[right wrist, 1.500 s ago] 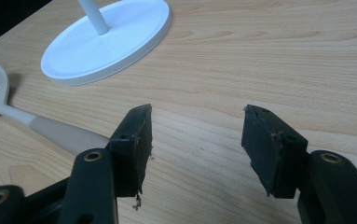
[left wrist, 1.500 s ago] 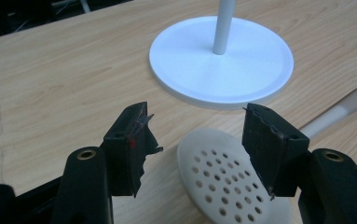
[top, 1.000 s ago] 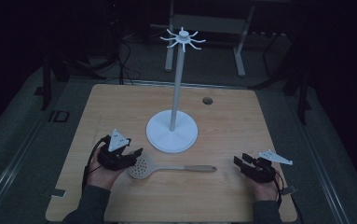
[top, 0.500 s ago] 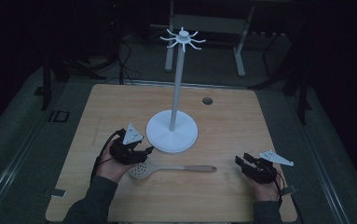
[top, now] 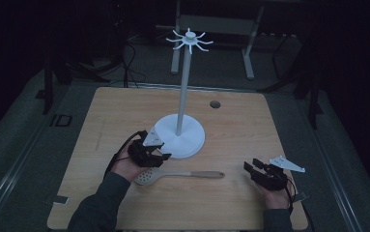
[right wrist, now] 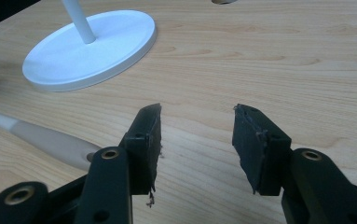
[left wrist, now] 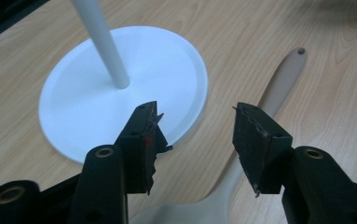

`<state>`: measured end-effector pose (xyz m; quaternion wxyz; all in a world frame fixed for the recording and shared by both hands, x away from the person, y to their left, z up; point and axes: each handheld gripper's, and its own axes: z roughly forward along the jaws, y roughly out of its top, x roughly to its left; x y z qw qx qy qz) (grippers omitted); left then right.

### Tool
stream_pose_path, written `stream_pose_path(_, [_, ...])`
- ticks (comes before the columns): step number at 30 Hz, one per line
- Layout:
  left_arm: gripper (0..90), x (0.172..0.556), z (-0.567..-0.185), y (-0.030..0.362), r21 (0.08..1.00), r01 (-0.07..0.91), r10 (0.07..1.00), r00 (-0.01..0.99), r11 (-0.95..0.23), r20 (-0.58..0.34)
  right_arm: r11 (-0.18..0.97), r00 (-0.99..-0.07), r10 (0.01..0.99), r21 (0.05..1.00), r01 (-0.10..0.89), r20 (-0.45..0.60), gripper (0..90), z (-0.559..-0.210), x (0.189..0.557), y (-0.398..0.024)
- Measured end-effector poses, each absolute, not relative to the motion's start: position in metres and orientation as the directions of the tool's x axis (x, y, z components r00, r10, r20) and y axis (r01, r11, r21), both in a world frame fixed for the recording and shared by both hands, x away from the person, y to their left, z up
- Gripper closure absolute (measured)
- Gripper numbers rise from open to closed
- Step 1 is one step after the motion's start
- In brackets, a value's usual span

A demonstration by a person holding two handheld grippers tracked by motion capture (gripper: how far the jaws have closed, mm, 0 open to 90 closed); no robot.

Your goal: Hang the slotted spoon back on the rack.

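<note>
Spoon [top: 177, 174] lies beside white stand [top: 180, 136] on wood table [top: 240, 130]; left gripper [left wrist: 197, 128] and right gripper [right wrist: 197, 126] open, empty; room dark.

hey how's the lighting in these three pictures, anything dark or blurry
High view: dim, surroundings nearly black, table and stand still readable. Left gripper view: bright, spoon sharp, jaws slightly soft. Right gripper view: bright, wood grain crisp, stand's base clear.

Dim overhead view, brighter close-ups
</note>
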<state>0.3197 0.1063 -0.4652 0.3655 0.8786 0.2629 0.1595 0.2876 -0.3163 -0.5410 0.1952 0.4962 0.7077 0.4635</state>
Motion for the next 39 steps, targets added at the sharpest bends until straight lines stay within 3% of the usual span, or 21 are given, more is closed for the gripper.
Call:
stream_pose_path(11, [57.1,0.33,-0.47,0.084,0.675,0.347,0.524,0.849,-0.651,0.07,0.081,-0.432,0.885,0.854,0.515,0.176,52.5,-0.539,0.287,-0.319])
stream_pose_path(39, [61.1,0.343,-0.512,0.004,0.405,0.22,0.28,0.955,-0.887,0.095,0.071,-0.43,0.884,0.857,0.511,0.183,51.6,-0.539,0.285,-0.325])
